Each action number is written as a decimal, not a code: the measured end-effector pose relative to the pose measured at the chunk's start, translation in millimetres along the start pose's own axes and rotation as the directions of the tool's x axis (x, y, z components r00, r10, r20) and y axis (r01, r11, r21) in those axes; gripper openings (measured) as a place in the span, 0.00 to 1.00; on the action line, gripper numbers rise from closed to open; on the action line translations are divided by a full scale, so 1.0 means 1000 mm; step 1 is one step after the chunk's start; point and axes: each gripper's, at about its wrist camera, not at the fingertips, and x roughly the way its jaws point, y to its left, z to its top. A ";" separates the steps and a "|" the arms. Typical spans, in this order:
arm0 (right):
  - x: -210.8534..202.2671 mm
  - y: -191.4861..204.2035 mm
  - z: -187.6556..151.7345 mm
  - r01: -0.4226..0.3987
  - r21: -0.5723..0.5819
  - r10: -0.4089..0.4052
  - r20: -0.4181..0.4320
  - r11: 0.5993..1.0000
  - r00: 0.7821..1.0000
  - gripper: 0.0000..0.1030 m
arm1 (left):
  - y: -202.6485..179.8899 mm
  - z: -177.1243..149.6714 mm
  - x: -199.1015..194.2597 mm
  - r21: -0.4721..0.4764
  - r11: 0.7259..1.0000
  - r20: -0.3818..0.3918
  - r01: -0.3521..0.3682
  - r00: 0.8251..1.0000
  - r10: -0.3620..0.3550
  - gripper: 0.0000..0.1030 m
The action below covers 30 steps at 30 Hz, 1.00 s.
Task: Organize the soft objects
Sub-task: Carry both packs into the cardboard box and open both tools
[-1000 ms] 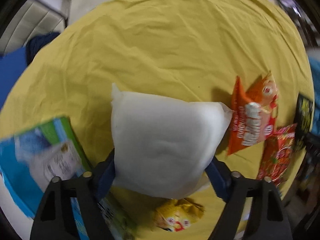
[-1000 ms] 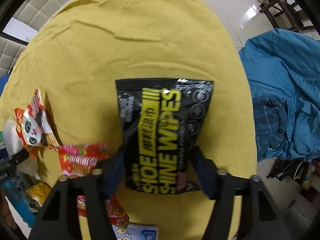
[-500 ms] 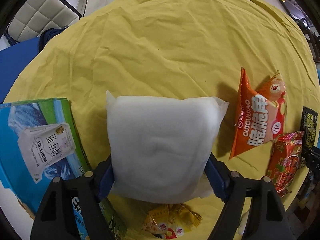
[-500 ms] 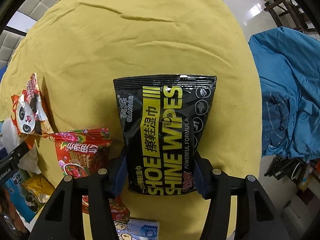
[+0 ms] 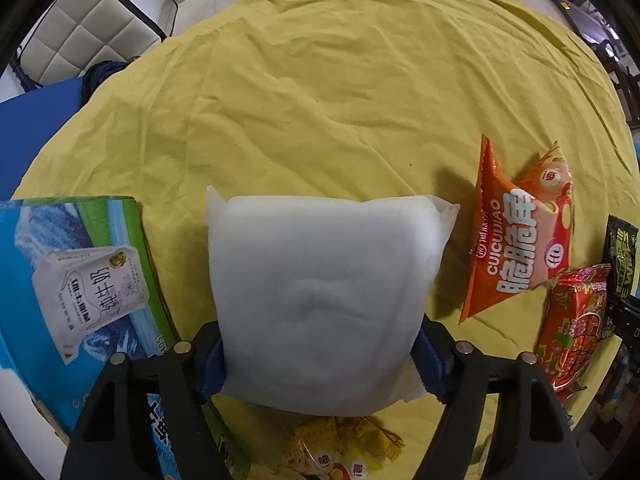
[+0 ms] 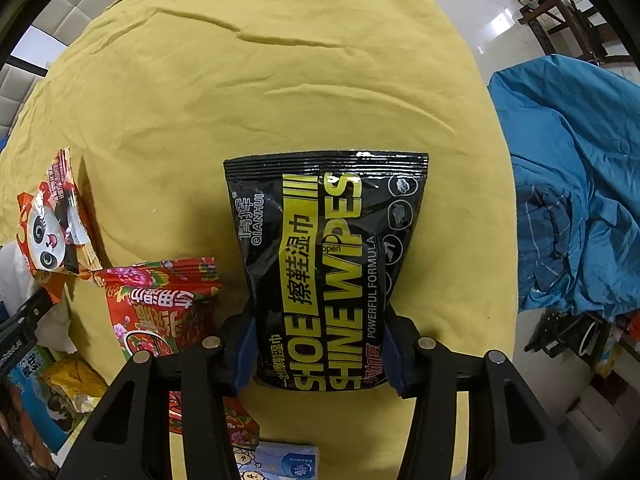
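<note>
My left gripper (image 5: 318, 364) is shut on a soft white packet (image 5: 320, 292), held above the yellow tablecloth (image 5: 320, 100). My right gripper (image 6: 318, 356) is shut on a black shoe shine wipes pack (image 6: 326, 264) by its lower end. An orange snack bag (image 5: 516, 236) and a red snack bag (image 5: 572, 316) lie right of the white packet. In the right wrist view the red bag (image 6: 168, 308) lies left of the wipes, with the orange panda bag (image 6: 52, 220) farther left.
A blue and green milk carton box (image 5: 76, 280) sits at the left. Yellow candy packets (image 5: 340, 452) lie under the left gripper. A small blue packet (image 6: 280, 460) lies below the wipes. A blue cloth (image 6: 572, 184) lies on a chair beyond the table's right edge.
The left gripper has shifted with the white packet, so the box and snack bags now show steadier and lower. The wipes pack sits a little lower and closer in the right view.
</note>
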 end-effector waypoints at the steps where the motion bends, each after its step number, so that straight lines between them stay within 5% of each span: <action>1: -0.002 -0.001 -0.001 0.001 -0.002 -0.001 0.004 1.000 1.000 0.50 | 0.000 -0.005 -0.004 -0.003 1.000 0.004 0.000 1.000 0.000 0.69; 11: -0.037 0.007 -0.018 0.008 -0.029 -0.006 0.077 1.000 0.997 0.47 | -0.001 -0.038 -0.028 -0.010 1.000 0.058 0.016 0.998 -0.015 0.67; 19: -0.091 0.024 -0.045 -0.043 -0.086 0.056 0.155 0.995 0.986 0.47 | -0.008 -0.069 -0.087 0.000 0.998 0.170 0.061 0.984 -0.060 0.67; 30: -0.171 0.114 -0.121 -0.159 -0.242 0.214 0.220 0.957 0.952 0.47 | 0.034 -0.111 -0.170 -0.034 0.984 0.276 0.173 0.948 -0.157 0.67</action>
